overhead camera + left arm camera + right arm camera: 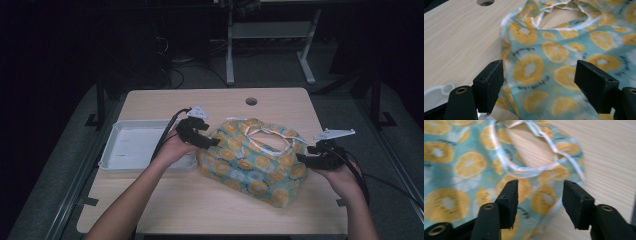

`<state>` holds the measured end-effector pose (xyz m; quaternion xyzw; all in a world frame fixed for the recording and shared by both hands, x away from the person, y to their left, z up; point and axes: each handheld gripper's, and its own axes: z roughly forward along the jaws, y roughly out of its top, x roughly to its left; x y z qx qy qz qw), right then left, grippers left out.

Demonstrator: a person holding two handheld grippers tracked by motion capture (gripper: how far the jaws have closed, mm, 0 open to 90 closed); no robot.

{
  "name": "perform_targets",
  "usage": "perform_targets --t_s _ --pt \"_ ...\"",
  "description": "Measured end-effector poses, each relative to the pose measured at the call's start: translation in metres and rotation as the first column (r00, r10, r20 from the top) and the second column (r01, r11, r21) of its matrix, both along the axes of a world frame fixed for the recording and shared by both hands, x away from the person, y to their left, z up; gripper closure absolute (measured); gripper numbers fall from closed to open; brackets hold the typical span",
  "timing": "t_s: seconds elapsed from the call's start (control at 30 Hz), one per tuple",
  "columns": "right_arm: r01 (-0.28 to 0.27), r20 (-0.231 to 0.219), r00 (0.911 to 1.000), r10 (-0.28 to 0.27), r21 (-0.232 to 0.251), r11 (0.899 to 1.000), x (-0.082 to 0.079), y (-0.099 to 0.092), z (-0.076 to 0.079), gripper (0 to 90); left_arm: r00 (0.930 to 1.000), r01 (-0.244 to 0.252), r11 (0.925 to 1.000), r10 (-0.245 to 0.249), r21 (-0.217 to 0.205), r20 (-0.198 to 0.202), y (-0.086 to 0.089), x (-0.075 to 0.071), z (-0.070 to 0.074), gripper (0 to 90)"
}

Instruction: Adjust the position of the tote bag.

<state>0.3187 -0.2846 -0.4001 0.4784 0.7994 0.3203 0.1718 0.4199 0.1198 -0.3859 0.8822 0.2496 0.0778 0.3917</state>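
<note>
The fruit-print cloth bag (255,160) lies crumpled in the middle of the wooden surface (165,200), just beside the white tray (130,147). The left tongs (210,141) sit at its left edge and the right tongs (303,158) at its right edge, both with jaws apart and nothing clamped, fabric merely lying under them. The likely risk is a bite on only one thin layer or the white trim (511,168), so the limp fabric slips out or bunches. A sideways drag could also nudge the tray.

The room is dim and the table (165,200) lit from above; both gripper views are bright, with cloth (554,75) edges blurred.
</note>
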Motion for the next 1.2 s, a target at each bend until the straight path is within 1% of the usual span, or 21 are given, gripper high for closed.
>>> perform_targets --t_s 0.07,0.2,0.23,0.27,0.37,0.4,0.47,0.5,0.6,0.63,0.67,0.7,0.8,0.83,0.87,0.93,1.0,1.03,1.07,1.13,1.2 --pt "0.027 -0.007 0.9996 -0.027 0.004 1.000 0.004 -0.005 -0.001 41.1 1.0000 0.000 0.9999 0.000 0.012 -0.006 -0.004 0.009 0.000 23.1" --pt "0.054 -0.011 0.9985 -0.054 -0.001 0.999 0.014 -0.011 -0.006 38.1 0.9999 -0.006 0.9999 0.006 0.014 -0.008 -0.015 0.026 0.000 23.0" --pt "0.062 -0.010 0.9980 -0.062 0.006 0.998 0.017 -0.012 -0.007 37.8 0.9999 -0.011 0.9998 0.012 0.015 -0.008 -0.019 0.030 0.000 23.0" --pt "0.074 -0.013 0.9972 -0.074 0.007 0.997 0.021 -0.013 -0.007 37.0 0.9999 -0.010 0.9997 0.010 0.024 -0.004 -0.021 0.034 0.000 23.0" --pt "0.088 -0.014 0.9961 -0.088 0.012 0.996 0.031 -0.016 -0.010 35.4 0.9997 -0.019 0.9997 0.019 0.012 -0.014 -0.031 0.044 -0.001 23.0" --pt "0.093 -0.016 0.9956 -0.093 0.019 0.996 0.034 -0.017 -0.011 34.8 0.9997 -0.018 0.9997 0.019 0.018 -0.018 -0.034 0.047 -0.003 23.0" --pt "0.108 -0.019 0.9940 -0.107 0.036 0.994 0.041 -0.018 -0.014 34.3 0.9997 -0.009 0.9990 0.010 0.044 -0.022 -0.043 0.054 -0.006 22.9" --pt "0.111 -0.024 0.9936 -0.110 0.039 0.993 0.044 -0.019 -0.016 33.7 0.9997 -0.010 0.9990 0.011 0.043 -0.021 -0.046 0.056 -0.008 22.5" --pt "0.115 -0.035 0.9929 -0.114 0.037 0.993 0.053 -0.018 -0.024 33.6 0.9995 -0.009 0.9986 0.011 0.052 -0.029 -0.057 0.065 -0.013 22.5" --pt "0.114 -0.042 0.9928 -0.112 0.036 0.993 0.056 -0.017 -0.027 33.3 0.9995 -0.019 0.9986 0.021 0.048 -0.025 -0.061 0.067 -0.016 22.6" --pt "0.116 -0.045 0.9924 -0.115 0.031 0.993 0.059 -0.015 -0.031 33.1 0.9996 -0.013 0.9982 0.014 0.059 -0.025 -0.063 0.070 -0.017 22.6" --pt "0.114 -0.044 0.9926 -0.113 0.025 0.993 0.062 -0.014 -0.035 33.1 0.9990 -0.017 0.9980 0.019 0.060 -0.039 -0.067 0.072 -0.020 22.5" --pt "0.114 -0.060 0.9917 -0.113 0.009 0.993 0.070 -0.012 -0.045 33.4 0.9988 -0.003 0.9956 0.008 0.093 -0.047 -0.074 0.078 -0.026 22.5" --pt "0.112 -0.065 0.9917 -0.111 0.015 0.994 0.072 -0.012 -0.048 33.8 0.9986 -0.009 0.9954 0.014 0.096 -0.051 -0.077 0.080 -0.027 22.6" --pt "0.109 -0.064 0.9921 -0.107 0.019 0.994 0.074 -0.011 -0.051 33.9 0.9990 -0.006 0.9941 0.011 0.108 -0.043 -0.079 0.082 -0.029 22.5" --pt "0.090 -0.063 0.9940 -0.089 0.007 0.996 0.076 -0.007 -0.057 34.3 0.9986 -0.013 0.9935 0.018 0.113 -0.050 -0.082 0.085 -0.032 22.6" --pt "0.089 -0.069 0.9936 -0.089 -0.004 0.996 0.076 -0.005 -0.059 34.9 0.9982 -0.014 0.9917 0.021 0.128 -0.056 -0.084 0.089 -0.035 22.5" --pt "0.089 -0.076 0.9931 -0.089 -0.012 0.996 0.077 -0.004 -0.060 35.5 0.9977 -0.017 0.9919 0.025 0.126 -0.063 -0.085 0.090 -0.037 22.6" --pt "0.086 -0.079 0.9930 -0.087 -0.014 0.996 0.077 -0.003 -0.061 35.8 0.9976 -0.026 0.9918 0.034 0.125 -0.061 -0.086 0.092 -0.039 22.6" --pt "0.082 -0.082 0.9932 -0.083 -0.013 0.997 0.078 -0.003 -0.063 39.1 0.9974 -0.033 0.9910 0.041 0.130 -0.060 -0.087 0.093 -0.043 22.6" --pt "0.071 -0.088 0.9934 -0.073 -0.024 0.997 0.077 -0.001 -0.065 42.0 0.9970 -0.034 0.9899 0.043 0.137 -0.063 -0.089 0.095 -0.046 22.6"
